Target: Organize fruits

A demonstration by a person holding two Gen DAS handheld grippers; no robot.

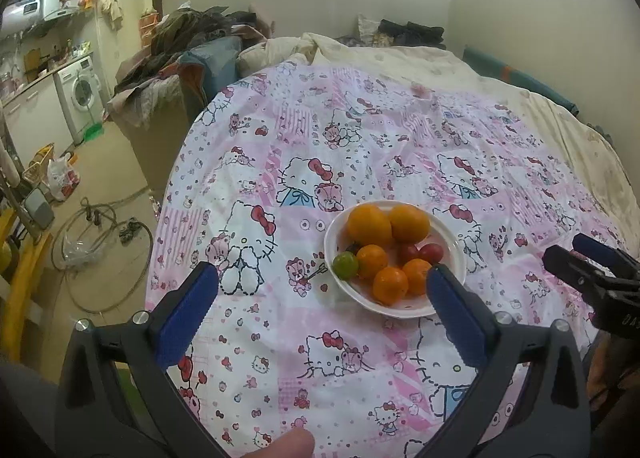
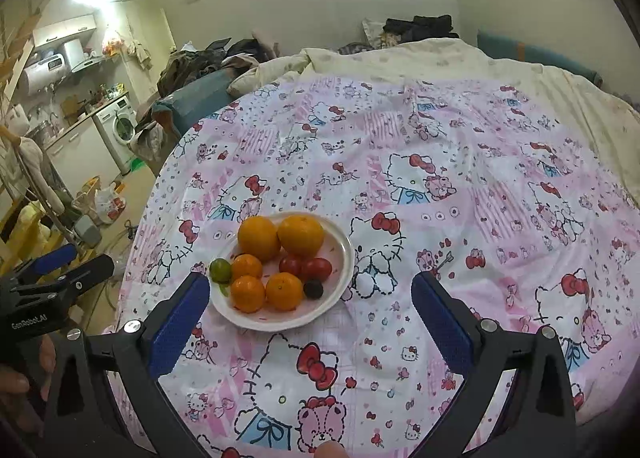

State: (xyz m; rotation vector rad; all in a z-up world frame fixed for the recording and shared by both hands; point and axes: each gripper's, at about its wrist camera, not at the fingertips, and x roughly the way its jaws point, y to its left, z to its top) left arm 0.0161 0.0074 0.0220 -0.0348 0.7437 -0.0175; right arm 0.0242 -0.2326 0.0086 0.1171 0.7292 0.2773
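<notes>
My left tool [image 1: 322, 284] stands with its jaws spread wide and nothing between the blue pads; it hangs above the bed [image 1: 400, 129], angled down at the patterned pink sheet [image 1: 280, 185]. My right tool [image 2: 310, 294] is likewise wide open and empty, also tilted down over the sheet. Each tool shows at the edge of the other's view, both apart from the fruit.

The white plate [image 2: 340, 254] rests flat on the sheet, just ahead of both tools. It holds all the fruit seen: two large oranges [image 2: 280, 236] side by side at the far side, touching each other; three small tangerines [image 2: 266, 286] in the near half; two red cherry tomatoes [image 2: 306, 266] together behind the nearest tangerine; one dark, small round fruit [image 2: 313, 289] at the near right part of the plate; and a green-yellow small fruit [image 2: 221, 270] at the left rim, partly overhanging it. From the left wrist view my right pad overlaps the near edge of the plate in the picture; contact I cannot confirm.

A washing machine [image 1: 82, 93] stands at far left, beyond the bed.
</notes>
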